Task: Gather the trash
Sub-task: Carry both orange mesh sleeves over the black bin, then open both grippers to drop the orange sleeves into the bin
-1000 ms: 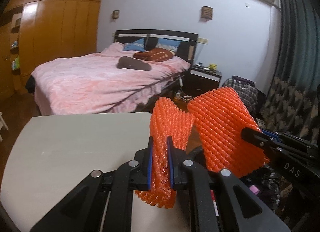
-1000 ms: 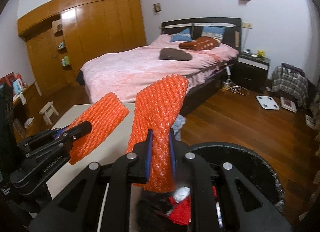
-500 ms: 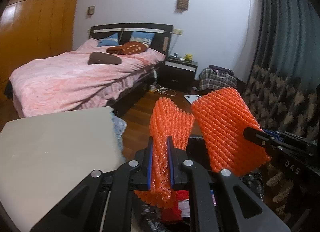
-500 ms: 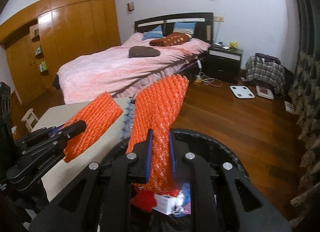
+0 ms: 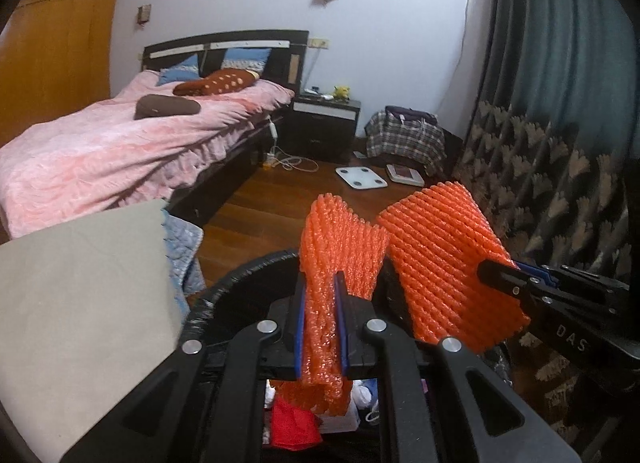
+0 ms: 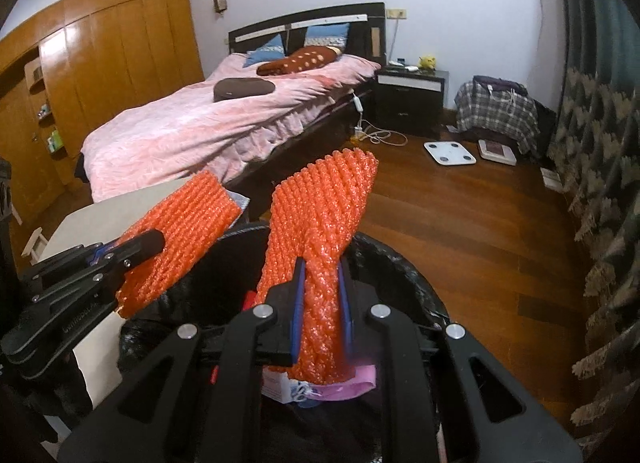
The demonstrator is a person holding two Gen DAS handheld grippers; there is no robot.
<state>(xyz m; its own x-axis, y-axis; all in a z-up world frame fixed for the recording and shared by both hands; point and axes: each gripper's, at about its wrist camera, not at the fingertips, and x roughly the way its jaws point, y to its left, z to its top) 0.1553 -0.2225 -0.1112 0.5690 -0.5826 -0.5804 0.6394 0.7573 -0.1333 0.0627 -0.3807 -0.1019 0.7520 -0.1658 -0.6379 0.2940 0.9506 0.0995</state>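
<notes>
Over the open mouth of the black-lined trash bin [image 6: 404,275], I hold both grippers side by side, each pointing forward and downward. My left gripper [image 5: 320,315] is clenched on an orange foam net sleeve [image 5: 340,247]; the blue pads pinch its lower part, and the upper part stands free above the jaws. My right gripper [image 6: 322,303] is clamped on a second orange foam net [image 6: 324,215] in the same manner. In the left wrist view the second net appears just beside the first one, near but apart from it.

The bin already contains waste: a red item [image 5: 294,421] and a white carton [image 6: 280,385] lie below the jaws, with a pink sheet [image 6: 352,381] beside the carton. A beige table [image 5: 80,283] stands to the left of the bin, touching or just beside its rim; I cannot tell which.

Hazards from this position, as I judge them:

- The nets are light and springy. On release, a net may cling to a pad instead of falling, because its mesh is compressed between the jaws.
- The tall free ends lean toward the far rim. A net released too far forward may tip over the edge onto the wooden floor [image 6: 460,223].
- The grippers work close together. A sideways move may knock one net against the other or snag the liner.
</notes>
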